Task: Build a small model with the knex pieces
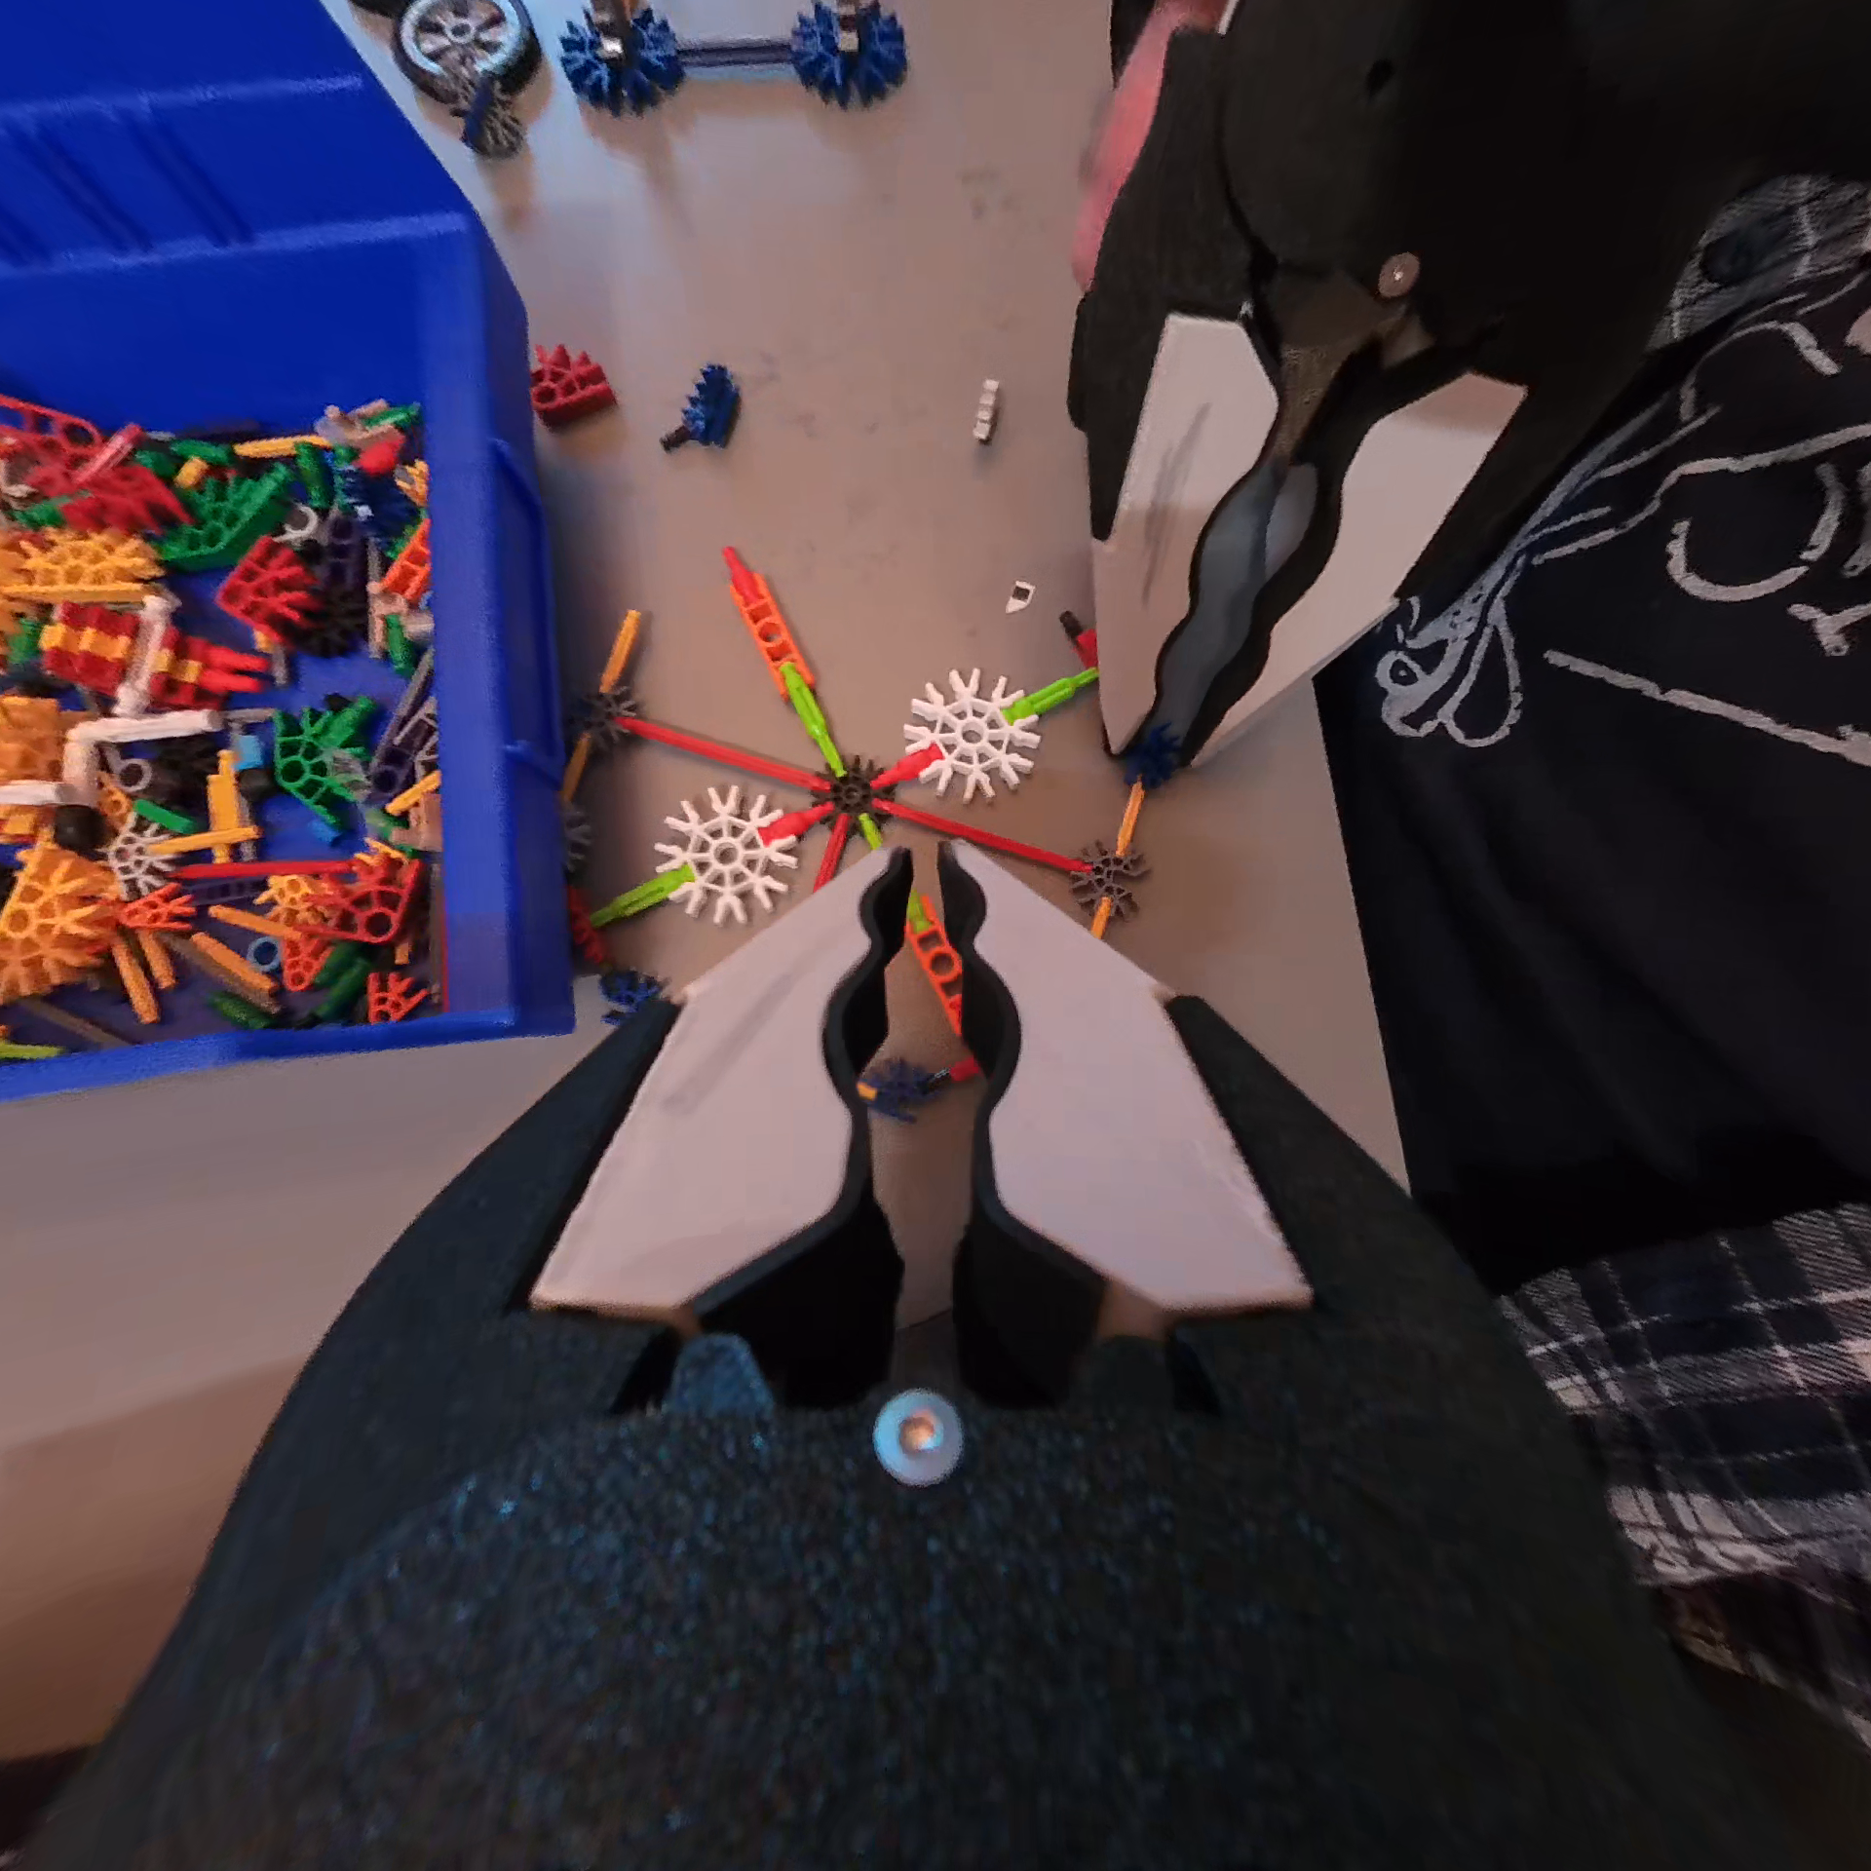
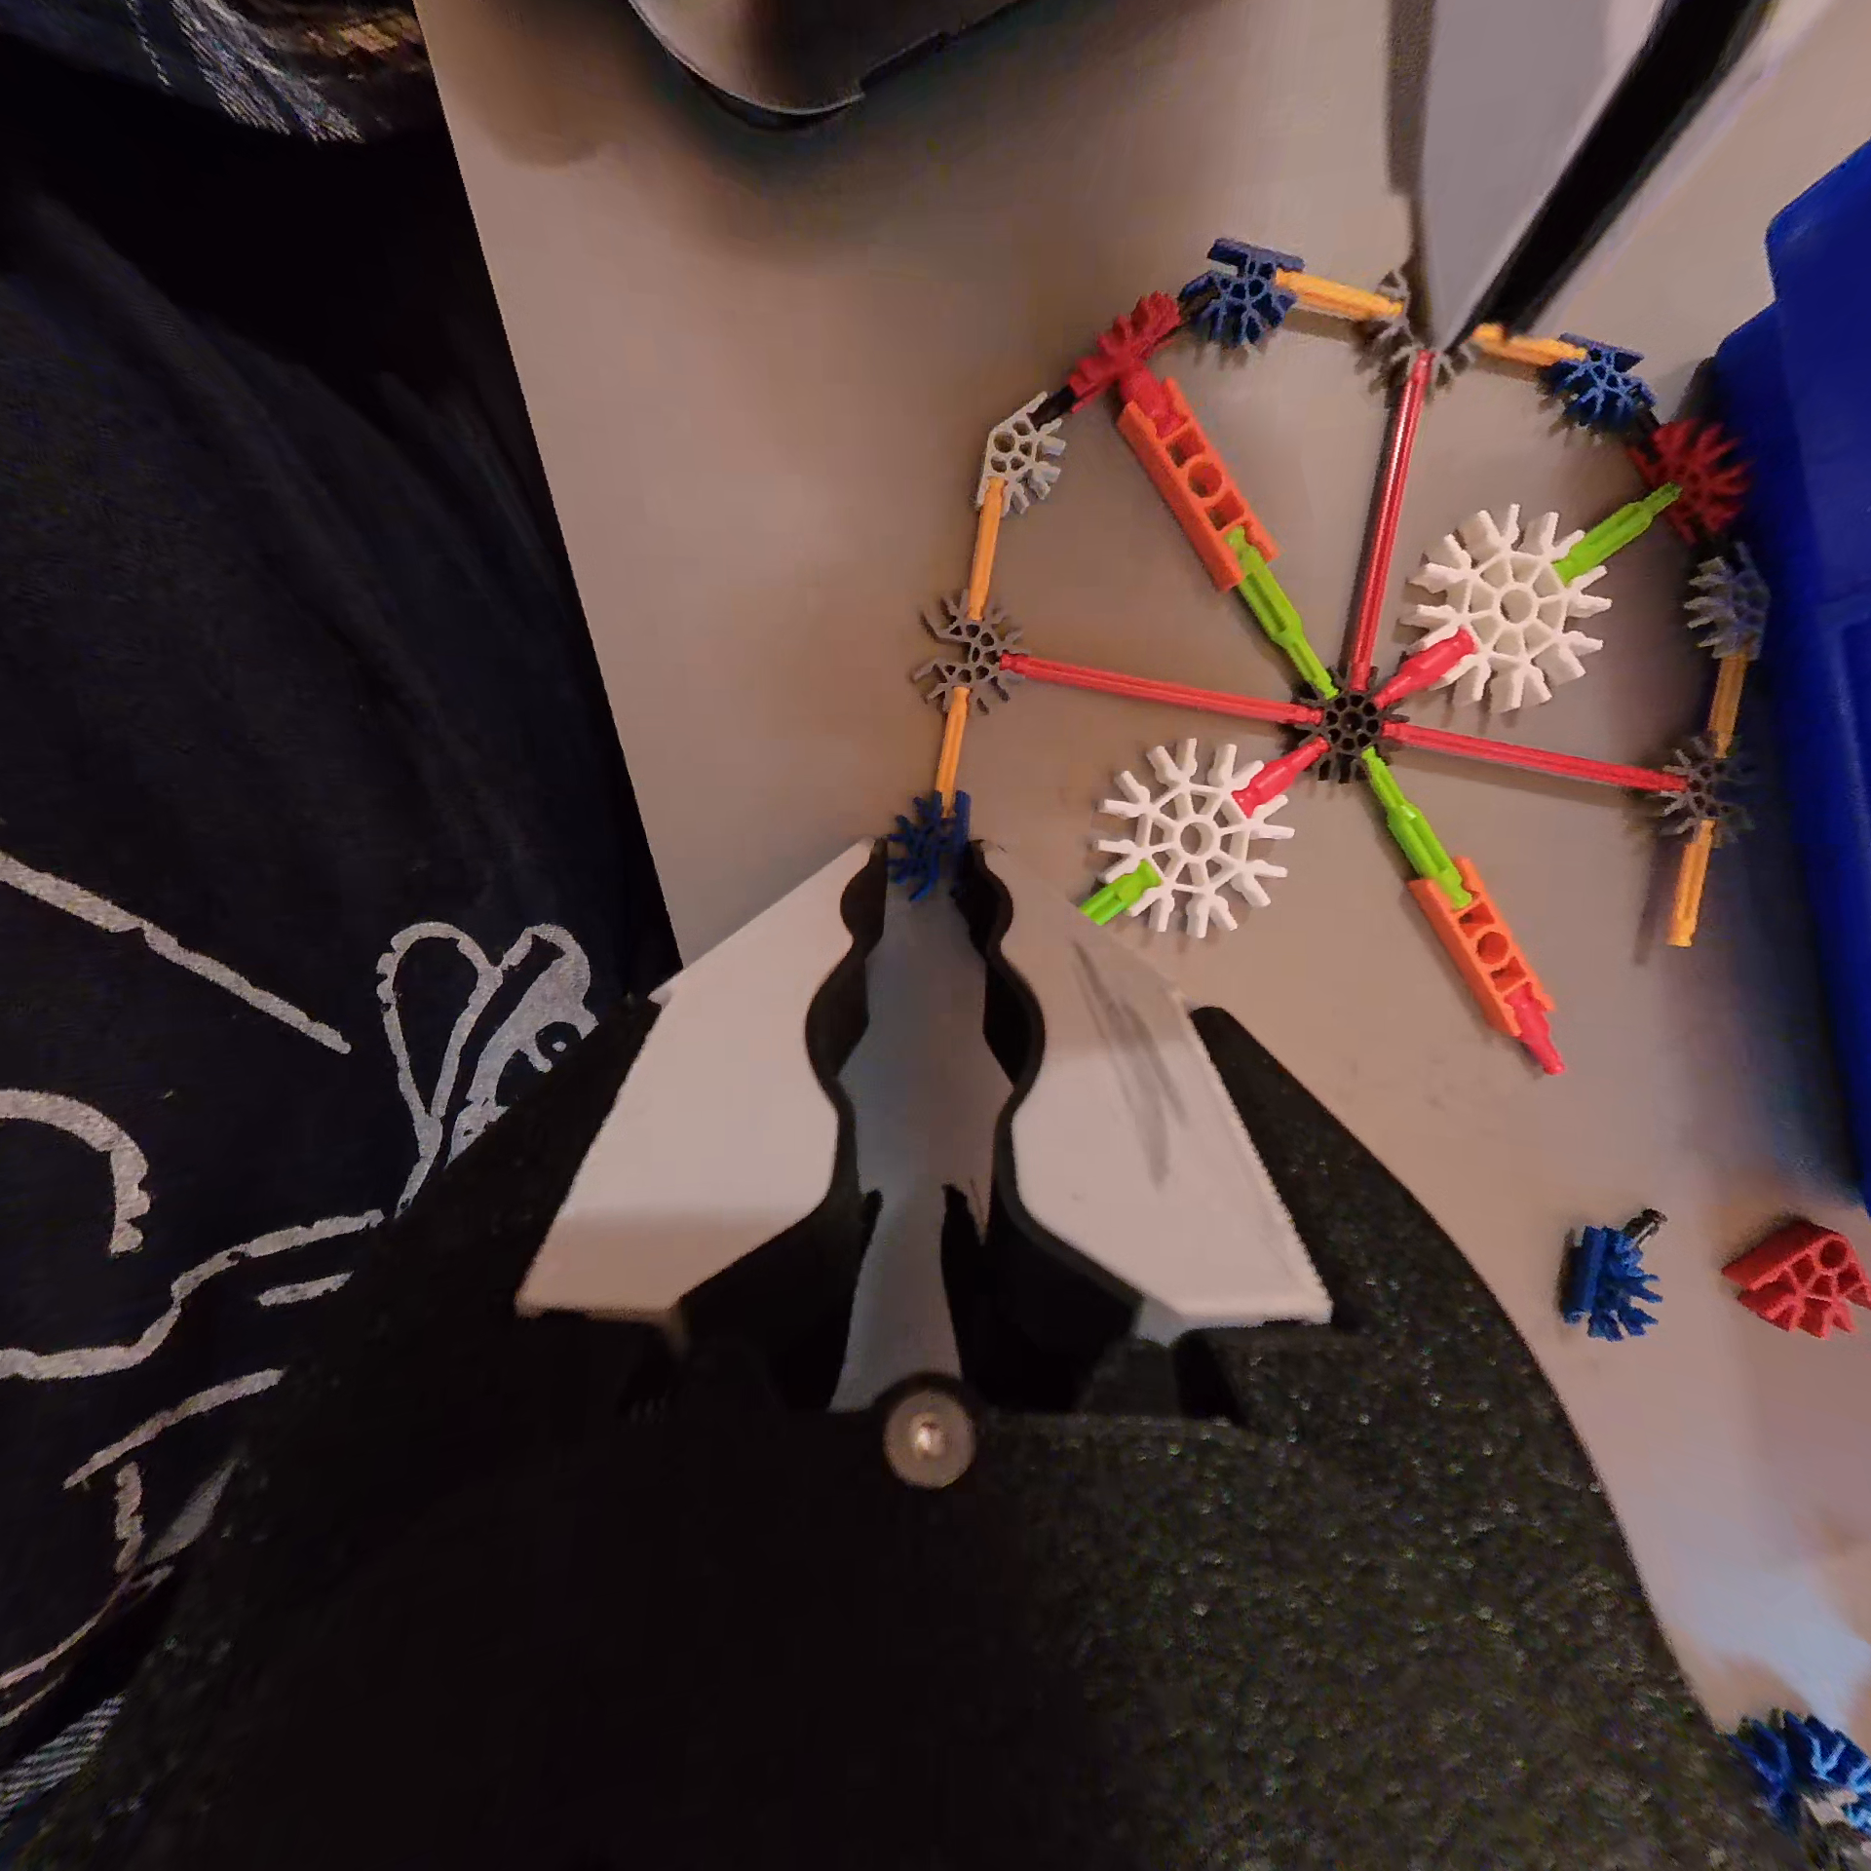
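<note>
A flat rod-and-connector wheel lies on the grey table, with red spokes around a black hub (image 1: pixel 853 790) (image 2: pixel 1341 721) and two white snowflake connectors (image 2: pixel 1509 607) (image 2: pixel 1195 835). My right gripper (image 2: pixel 926 861) is shut on a blue connector (image 2: pixel 923 845) at the open end of the wheel's rim; the gripper also shows in the left wrist view (image 1: pixel 1134 744). My left gripper (image 1: pixel 923 861) is nearly shut with a narrow gap, over the wheel. In the right wrist view its tips (image 2: pixel 1440 339) rest at a grey rim connector (image 2: pixel 1395 319). Whether they pinch it is hidden.
A blue bin (image 1: pixel 486 506) (image 2: pixel 1812 607) full of loose pieces stands against the wheel. A loose red connector (image 1: pixel 572 385) (image 2: pixel 1802 1291) and a loose blue connector (image 1: pixel 709 405) (image 2: pixel 1610 1281) lie on the table. A tyre (image 1: pixel 466 46) and an axle assembly (image 1: pixel 729 51) lie farther off. A person's dark shirt (image 2: pixel 253 709) borders the table edge. Across from one pair of fingers to the other is roughly 10 cm. The black hub (image 1: pixel 853 790) is about 7 cm from both grippers' fingertips. It turns up in the right wrist view (image 2: pixel 1357 719) as well.
</note>
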